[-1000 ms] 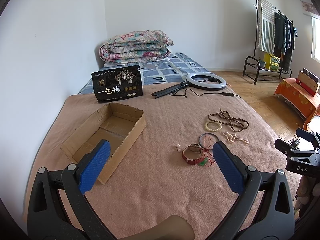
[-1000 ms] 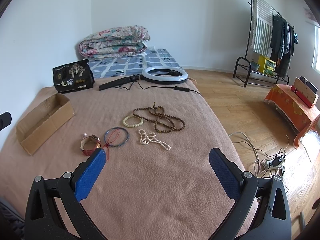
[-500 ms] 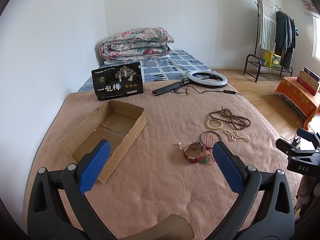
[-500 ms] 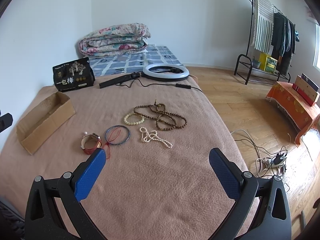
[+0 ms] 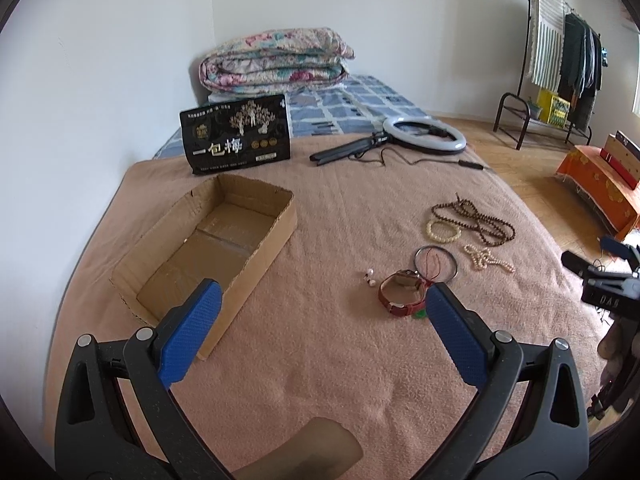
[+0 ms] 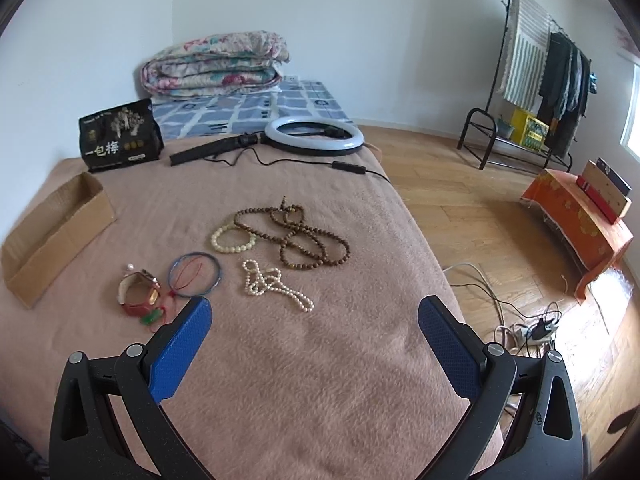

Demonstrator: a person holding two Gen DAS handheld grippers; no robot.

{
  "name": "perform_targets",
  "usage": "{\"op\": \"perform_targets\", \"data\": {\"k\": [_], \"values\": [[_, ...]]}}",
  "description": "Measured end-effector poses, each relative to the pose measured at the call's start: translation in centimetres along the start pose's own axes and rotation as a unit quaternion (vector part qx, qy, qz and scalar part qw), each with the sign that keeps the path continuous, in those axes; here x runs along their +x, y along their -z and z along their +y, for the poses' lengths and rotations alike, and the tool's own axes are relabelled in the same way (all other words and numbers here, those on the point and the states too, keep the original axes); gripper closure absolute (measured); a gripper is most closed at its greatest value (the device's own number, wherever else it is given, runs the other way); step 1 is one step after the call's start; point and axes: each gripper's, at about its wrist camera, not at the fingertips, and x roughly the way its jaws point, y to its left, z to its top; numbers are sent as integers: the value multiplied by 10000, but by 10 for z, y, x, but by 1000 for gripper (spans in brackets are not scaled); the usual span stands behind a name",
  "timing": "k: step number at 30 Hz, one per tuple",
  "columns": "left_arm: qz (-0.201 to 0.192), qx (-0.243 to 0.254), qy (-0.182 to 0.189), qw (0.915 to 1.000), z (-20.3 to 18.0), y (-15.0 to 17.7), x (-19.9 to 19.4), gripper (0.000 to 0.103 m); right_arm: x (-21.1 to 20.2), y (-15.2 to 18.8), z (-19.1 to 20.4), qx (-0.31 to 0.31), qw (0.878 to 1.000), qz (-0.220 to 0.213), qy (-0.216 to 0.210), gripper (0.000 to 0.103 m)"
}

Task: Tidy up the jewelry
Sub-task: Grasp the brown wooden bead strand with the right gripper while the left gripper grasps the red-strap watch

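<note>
Both tongs, left and right, gape empty; one cardboard box, one watch, two pearl earrings.

Bare salmon-pink fleece blanket lies open below the jewellery. The open brown cardboard box stands well apart, with clear blanket between. Behind, a white ring light and black printed pouch block the far edge.
</note>
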Motion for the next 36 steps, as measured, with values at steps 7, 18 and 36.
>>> {"op": "perform_targets", "data": {"k": [7, 18, 36], "values": [[452, -31, 59, 9990, 4, 1, 35, 0, 21, -26, -4, -334, 9988, 121, -348, 1], [1414, -193, 1069, 9840, -12, 7, 97, 42, 79, -45, 11, -824, 9865, 881, -1108, 1], [2158, -517, 1563, 9625, -29, 11, 158, 69, 184, -63, 12, -1349, 9745, 1534, -928, 5]]}}
